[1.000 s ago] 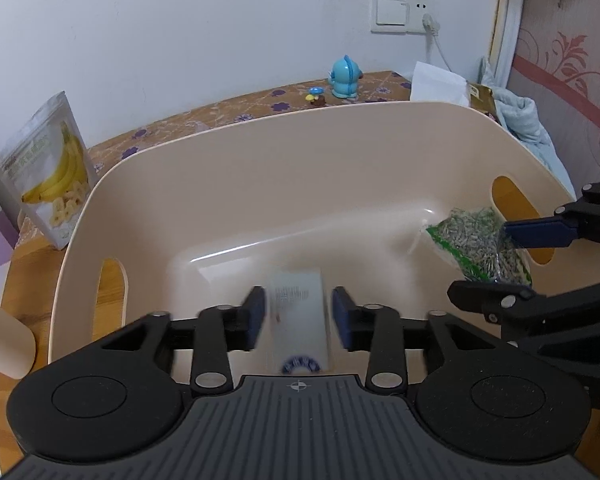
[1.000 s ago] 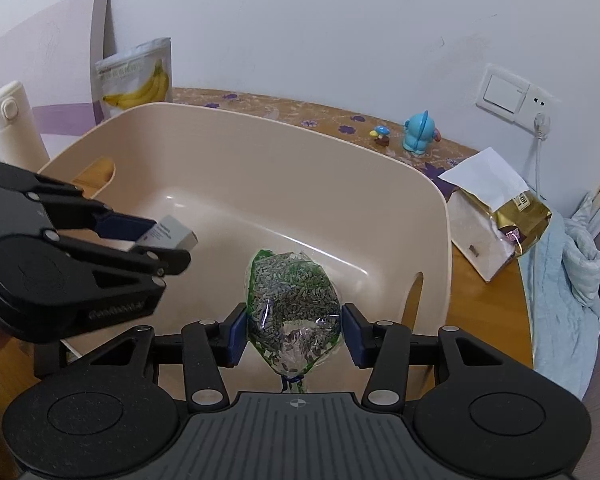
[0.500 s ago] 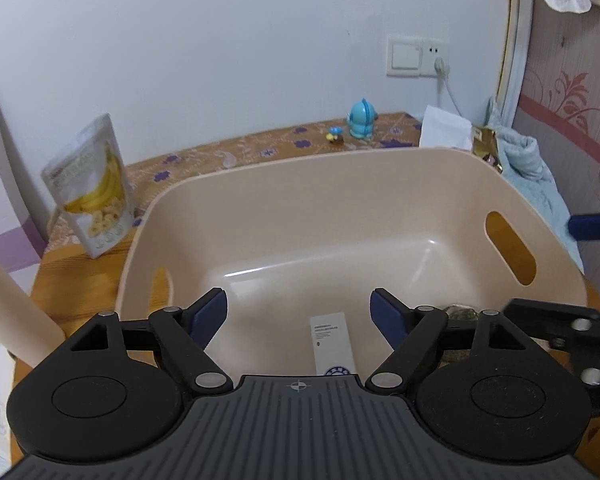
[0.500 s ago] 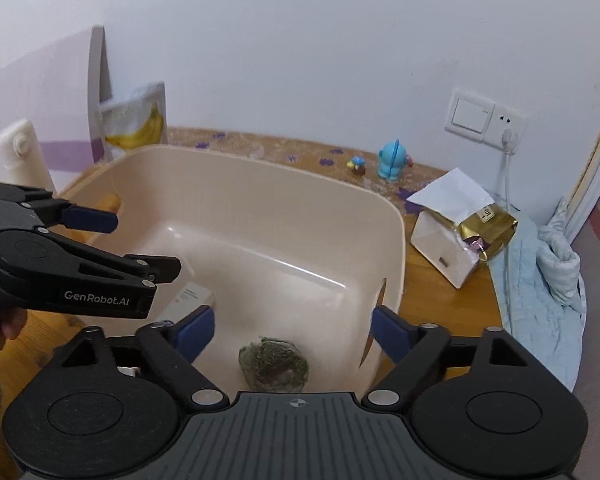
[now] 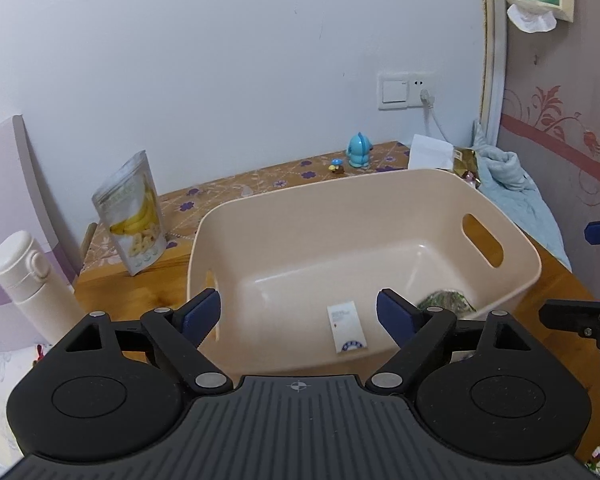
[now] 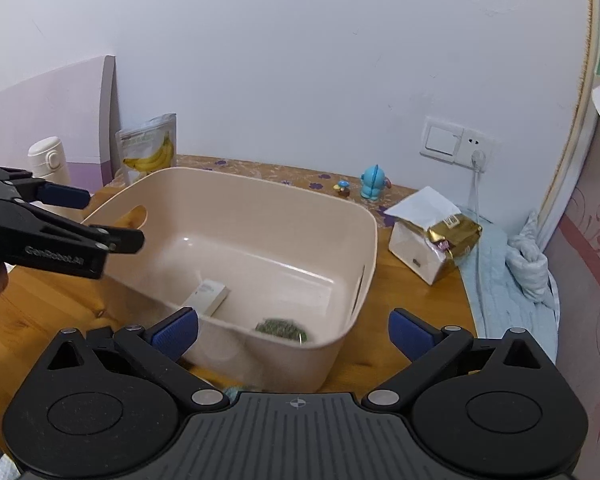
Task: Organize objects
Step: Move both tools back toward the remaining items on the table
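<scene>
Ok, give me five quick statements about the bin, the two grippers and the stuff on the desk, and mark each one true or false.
1. The white box lies inside the beige bin. True.
2. The left gripper is shut on the white box. False: its jaws are wide open and hold nothing.
3. The seed bag is inside the bin. True.
4. The banana chip bag lies in the bin. False: it stands on the desk outside the bin, by the wall.
5. The right gripper holds the seed bag. False: it is open and empty.
</scene>
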Tool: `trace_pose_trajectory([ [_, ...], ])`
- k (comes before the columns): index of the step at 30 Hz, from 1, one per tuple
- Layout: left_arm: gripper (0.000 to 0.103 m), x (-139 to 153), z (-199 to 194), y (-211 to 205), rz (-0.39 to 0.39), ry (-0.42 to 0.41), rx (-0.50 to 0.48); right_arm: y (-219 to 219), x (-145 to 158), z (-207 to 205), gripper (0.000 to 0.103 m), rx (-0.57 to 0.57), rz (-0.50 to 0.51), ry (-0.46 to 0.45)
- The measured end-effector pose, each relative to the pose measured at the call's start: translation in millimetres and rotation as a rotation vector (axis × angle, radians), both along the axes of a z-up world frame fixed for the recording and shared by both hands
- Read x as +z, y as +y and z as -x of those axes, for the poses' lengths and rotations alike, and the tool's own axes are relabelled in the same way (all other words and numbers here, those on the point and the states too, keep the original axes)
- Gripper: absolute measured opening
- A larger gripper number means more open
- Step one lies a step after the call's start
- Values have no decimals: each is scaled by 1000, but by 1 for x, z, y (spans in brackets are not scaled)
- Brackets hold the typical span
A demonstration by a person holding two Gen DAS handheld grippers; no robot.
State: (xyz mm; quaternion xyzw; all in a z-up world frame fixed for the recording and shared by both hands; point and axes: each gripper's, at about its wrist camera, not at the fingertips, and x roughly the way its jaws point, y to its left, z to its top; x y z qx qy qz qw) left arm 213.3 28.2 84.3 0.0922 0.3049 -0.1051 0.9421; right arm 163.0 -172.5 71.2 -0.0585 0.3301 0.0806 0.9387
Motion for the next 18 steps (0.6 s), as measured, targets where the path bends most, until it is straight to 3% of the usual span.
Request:
trace_pose_trajectory([
  [4,88,-7,16,11,29,25,0,0,-11,11,103,-22,8,15],
  [18,88,-55,54,37,13,110,-26,7,-53,48,103,-46,-49,98],
])
